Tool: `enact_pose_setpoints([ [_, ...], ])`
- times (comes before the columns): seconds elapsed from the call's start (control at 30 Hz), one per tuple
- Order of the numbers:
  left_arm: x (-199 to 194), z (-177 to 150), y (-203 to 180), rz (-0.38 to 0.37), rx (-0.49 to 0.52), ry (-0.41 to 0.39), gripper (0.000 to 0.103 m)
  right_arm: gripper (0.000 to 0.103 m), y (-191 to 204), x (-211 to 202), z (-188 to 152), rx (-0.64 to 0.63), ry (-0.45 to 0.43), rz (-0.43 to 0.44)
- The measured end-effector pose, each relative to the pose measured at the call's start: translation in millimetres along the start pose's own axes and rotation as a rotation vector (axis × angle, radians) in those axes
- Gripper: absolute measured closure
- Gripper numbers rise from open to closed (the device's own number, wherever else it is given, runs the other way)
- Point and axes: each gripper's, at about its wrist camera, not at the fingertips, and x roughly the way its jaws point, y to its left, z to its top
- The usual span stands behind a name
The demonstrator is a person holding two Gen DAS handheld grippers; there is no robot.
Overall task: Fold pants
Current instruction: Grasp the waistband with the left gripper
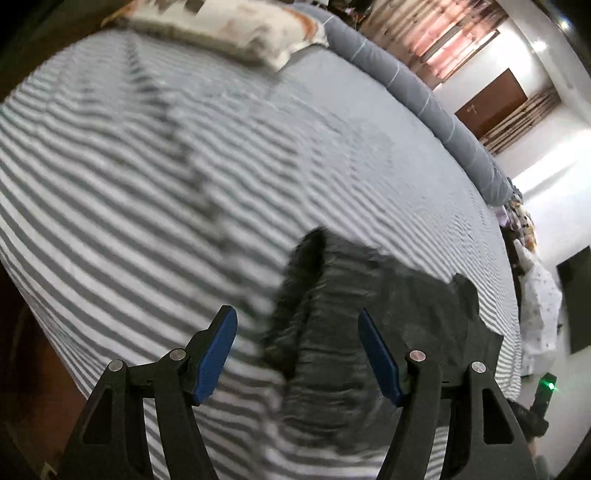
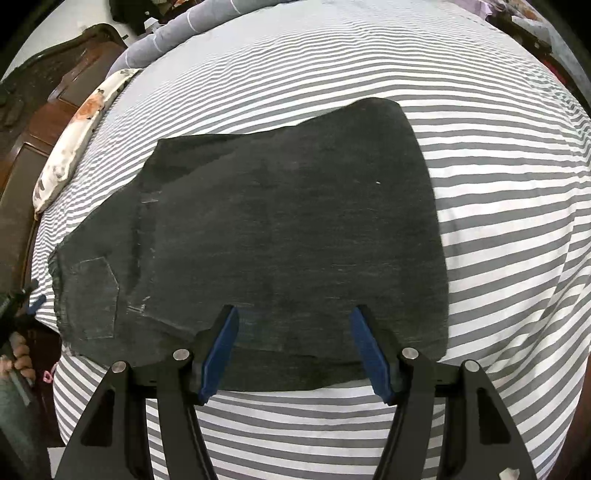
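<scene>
Dark grey pants (image 2: 288, 229) lie folded flat on the striped bed sheet (image 2: 498, 221), waistband and back pocket (image 2: 94, 295) toward the left. My right gripper (image 2: 293, 314) is open and empty, its blue pads just above the pants' near edge. In the left wrist view, which is blurred, the pants (image 1: 351, 332) show at lower right. My left gripper (image 1: 297, 317) is open and empty above the waistband end of the pants.
A patterned pillow (image 2: 74, 133) and a rolled grey blanket (image 2: 177, 33) lie at the head of the bed. A dark wooden headboard (image 2: 44, 96) stands at the left. The person's other hand with the left gripper (image 2: 18, 332) shows at the left edge.
</scene>
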Motion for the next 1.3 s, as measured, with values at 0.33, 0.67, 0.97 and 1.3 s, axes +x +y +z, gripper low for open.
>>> enact_pose_setpoints([
  [0.33,29,-28,11,-0.086,0.039,0.08,0.035,0.042,22,12,4,-0.005,0.02,-0.019],
  [0.67,13,-29,-20,-0.097,0.146,-0.038,0.076,0.042,42,21,4,-0.063,0.043,-0.023],
  [0.97,29,-37,-20,-0.089,0.119,0.006,0.069,0.042,49,33,3,-0.081,0.07,-0.012],
  [1.3,37,-37,-43,-0.016,0.17,-0.008,0.08,0.042,43,36,4,-0.064,0.072,0.003],
])
